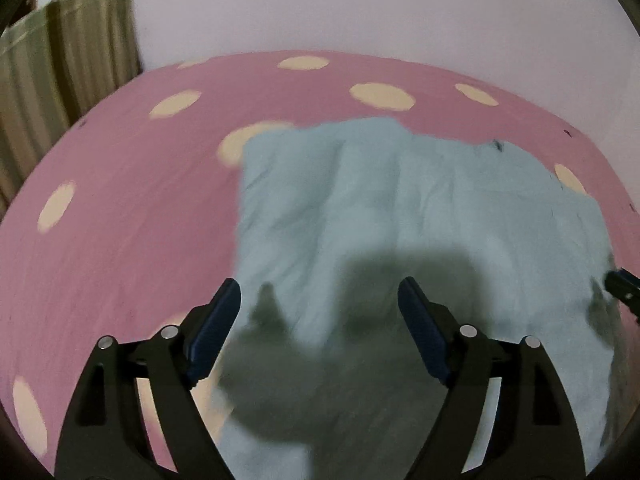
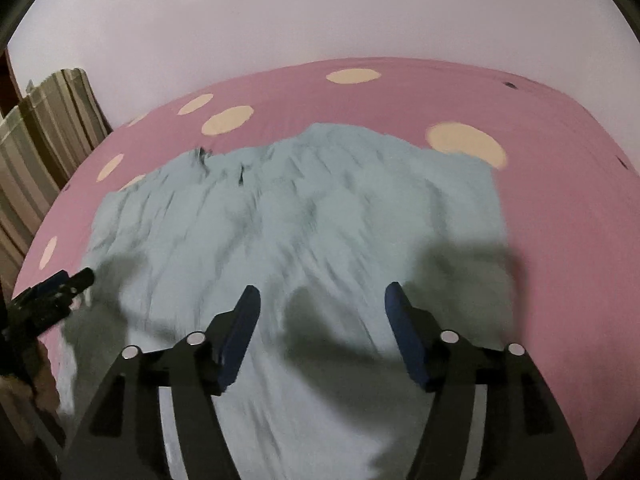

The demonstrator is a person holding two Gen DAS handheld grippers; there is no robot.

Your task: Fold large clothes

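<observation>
Both grippers hang above the work surface with nothing between their fingers. Left gripper (image 1: 320, 312): jaws spread wide, blue pads facing each other, no cloth in contact with them. Right gripper (image 2: 322, 312): jaws likewise apart and empty, pads clear of the fabric below.

Task item: a large light blue garment (image 1: 400, 208) lies spread on a pink bedsheet with cream dots (image 1: 120, 220). The garment is wrinkled, with long creases running away from the cameras. In the left wrist view its left edge runs roughly straight, and the left gripper sits over that side near the edge. In the right wrist view the right gripper sits over the garment (image 2: 300, 208) toward its right side, with pink sheet (image 2: 560, 240) visible beyond the edge.

Dark shadows of the grippers fall on the cloth directly below each tool. Each camera catches the tip of the other gripper at the frame margin: the right one at the right edge of the left view (image 1: 622, 282), the left one at the left edge of the right view (image 2: 60, 284).

Background: a plain pale wall (image 1: 360, 8) behind the bed and a striped curtain (image 1: 60, 60) at the left. Both frames are motion-blurred.
</observation>
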